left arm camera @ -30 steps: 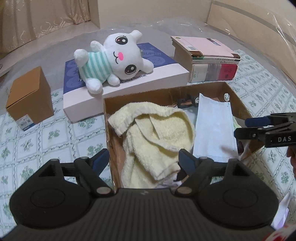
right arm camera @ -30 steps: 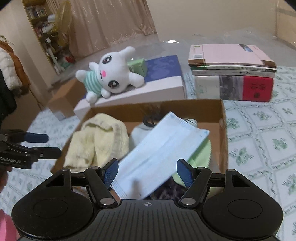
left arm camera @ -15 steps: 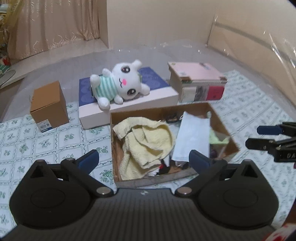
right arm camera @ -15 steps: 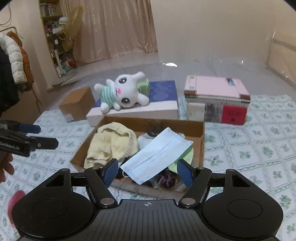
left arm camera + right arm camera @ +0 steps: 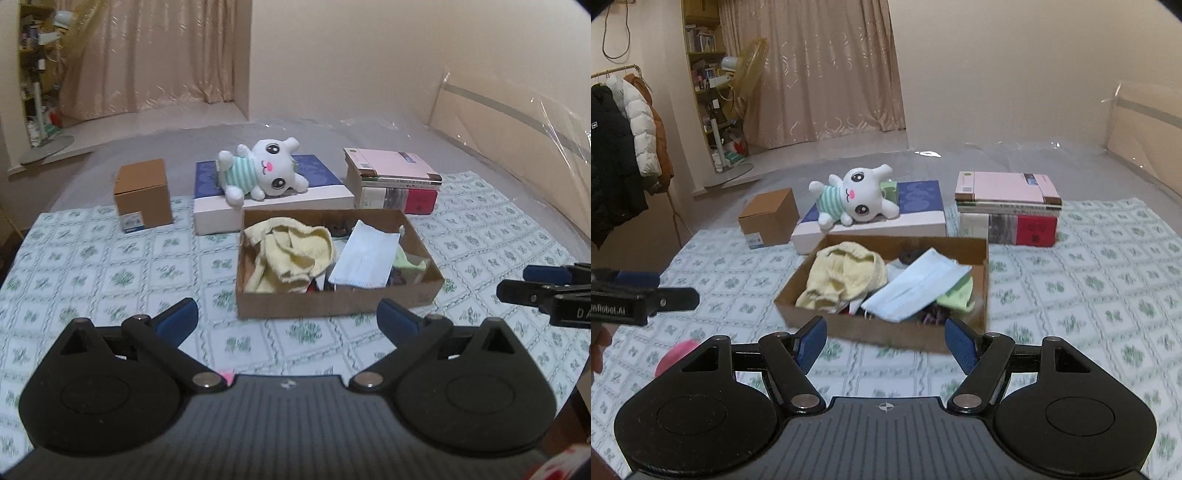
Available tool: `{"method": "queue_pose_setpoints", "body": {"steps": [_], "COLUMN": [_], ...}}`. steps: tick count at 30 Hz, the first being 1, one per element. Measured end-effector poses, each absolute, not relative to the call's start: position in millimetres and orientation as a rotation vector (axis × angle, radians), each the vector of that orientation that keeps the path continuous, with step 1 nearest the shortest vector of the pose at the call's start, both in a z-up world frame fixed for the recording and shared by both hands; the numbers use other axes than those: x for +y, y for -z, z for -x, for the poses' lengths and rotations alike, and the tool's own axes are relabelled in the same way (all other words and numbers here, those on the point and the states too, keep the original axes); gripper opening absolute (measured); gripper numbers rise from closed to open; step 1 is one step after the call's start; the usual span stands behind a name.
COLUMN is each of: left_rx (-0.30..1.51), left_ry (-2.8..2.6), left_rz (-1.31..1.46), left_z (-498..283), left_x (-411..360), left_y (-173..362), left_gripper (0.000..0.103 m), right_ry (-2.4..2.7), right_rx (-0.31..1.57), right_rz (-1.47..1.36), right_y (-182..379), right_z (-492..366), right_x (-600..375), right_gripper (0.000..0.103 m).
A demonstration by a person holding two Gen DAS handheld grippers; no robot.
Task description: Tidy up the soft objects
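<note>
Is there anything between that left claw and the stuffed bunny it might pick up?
Yes. The open cardboard box, holding the yellow towel and a face mask, sits directly between the left gripper and the plush bunny.

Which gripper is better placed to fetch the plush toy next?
Probably left. The plush toy lies on the blue-topped box behind the carton's left end, the left gripper's side. Both grippers are open and empty; the right gripper would cross the carton.

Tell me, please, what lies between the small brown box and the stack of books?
Between the small brown box and the stack of books lies the flat blue-topped box, with the plush toy on it, seen in both views.
</note>
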State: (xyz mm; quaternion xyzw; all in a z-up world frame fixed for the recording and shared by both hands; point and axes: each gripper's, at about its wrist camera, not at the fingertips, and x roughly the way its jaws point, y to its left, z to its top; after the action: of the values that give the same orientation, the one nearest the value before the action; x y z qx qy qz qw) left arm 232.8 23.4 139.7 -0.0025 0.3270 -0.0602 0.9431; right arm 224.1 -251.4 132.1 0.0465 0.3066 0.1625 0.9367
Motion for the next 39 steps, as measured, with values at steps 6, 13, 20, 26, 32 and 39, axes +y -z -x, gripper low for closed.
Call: {"method": "queue_pose_setpoints", "body": {"steps": [6,13,20,26,32,39], "left_rx": [0.608,0.54,0.566,0.603,0.661,0.698], "left_ry": [0.084,0.03,0.067,0.012,-0.003,-0.013], "left_rz": [0.104,-0.038,-0.003,0.063,0.076,0.087], "left_z": [-176.4,-124.8,-92.5,-76.7,-62.2,-49.8], "left_x": [23.3,1.3,-7.2,-2.1,-2.0,-5.5], "left_y": [-133.4,-129.1,-118.3,-110.5,-100.3,-90.8], "left_gripper": [0.101,0.101,0.099,0.099,0.099,0.099], "right_ry": [-0.332,-0.323,-0.304,-0.297,-0.32,-0.32], "right_rx": [0.629,0.633,0.646,0.65,0.662,0.682], "right_rz": [-0.083,-0.101,-0.084,-0.063,-0.057,-0.047], "right_y": [-119.8,-110.2,-102.5,-99.0,-93.9,-85.3], "right_z": [-184.7,-146.5,-115.0,-92.9,-72.8,-60.5], "right_x": [-246.5,-248.7,-250.1,-249.2,-242.8,-238.4], "right_gripper": [0.071,0.071,0.071,0.071,0.071,0.071]}}
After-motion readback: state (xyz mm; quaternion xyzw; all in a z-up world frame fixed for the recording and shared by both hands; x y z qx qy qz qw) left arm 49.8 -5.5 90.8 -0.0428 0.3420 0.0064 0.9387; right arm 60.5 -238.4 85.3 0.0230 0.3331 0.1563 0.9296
